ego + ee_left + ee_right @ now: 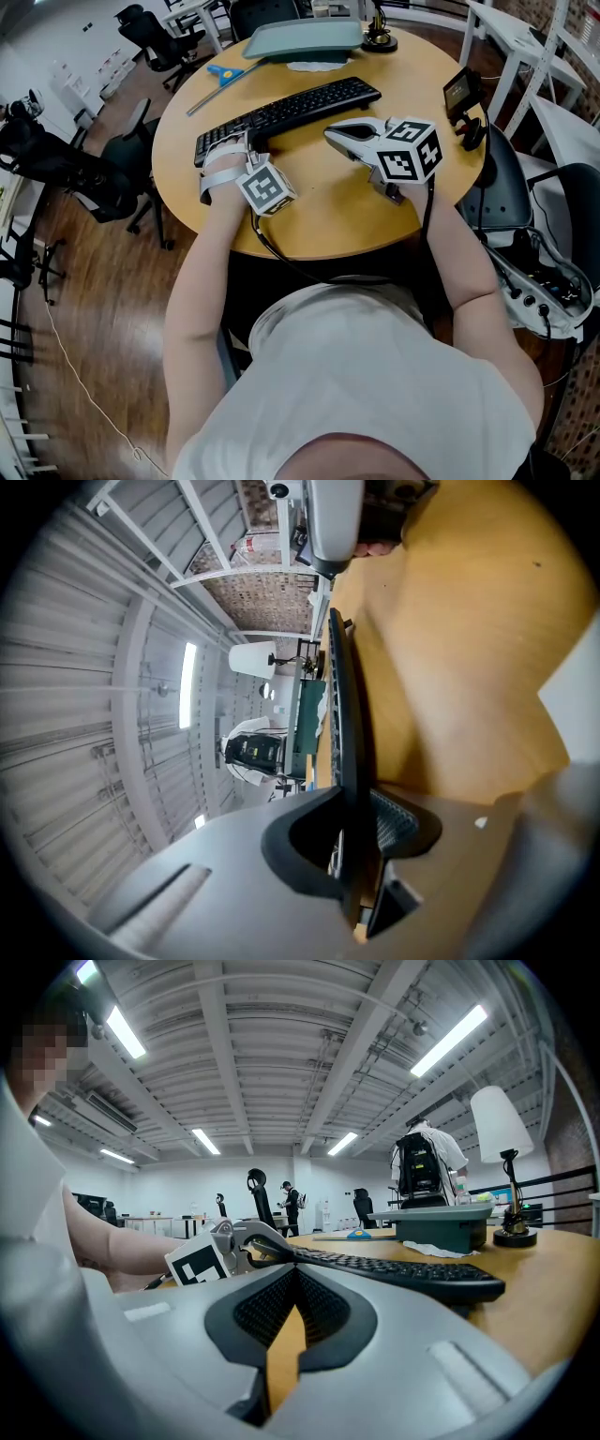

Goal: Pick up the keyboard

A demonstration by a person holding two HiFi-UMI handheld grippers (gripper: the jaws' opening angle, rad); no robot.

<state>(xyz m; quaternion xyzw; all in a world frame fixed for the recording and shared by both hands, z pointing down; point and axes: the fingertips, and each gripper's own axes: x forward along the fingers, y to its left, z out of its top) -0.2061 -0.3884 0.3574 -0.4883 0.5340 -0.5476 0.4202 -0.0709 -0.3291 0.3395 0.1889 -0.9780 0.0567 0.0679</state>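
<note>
A black keyboard (291, 111) lies slantwise across the round wooden table (319, 216). My left gripper (248, 148) sits at the keyboard's near left end. In the left gripper view the keyboard (339, 714) runs edge-on between the jaws, and the left gripper (352, 841) is shut on its edge. My right gripper (335, 134) rests just in front of the keyboard's near long edge, beside it. In the right gripper view that gripper (295, 1271) is shut with only table showing in the slit, and the keyboard (403, 1274) lies ahead to the right.
A teal tray (305, 39) stands at the table's far side on a white cloth (317, 66), with a blue tool (225, 73) to its left and a lamp base (380, 39) to its right. A small screen device (461, 92) sits at the right rim. Office chairs (122, 164) ring the table.
</note>
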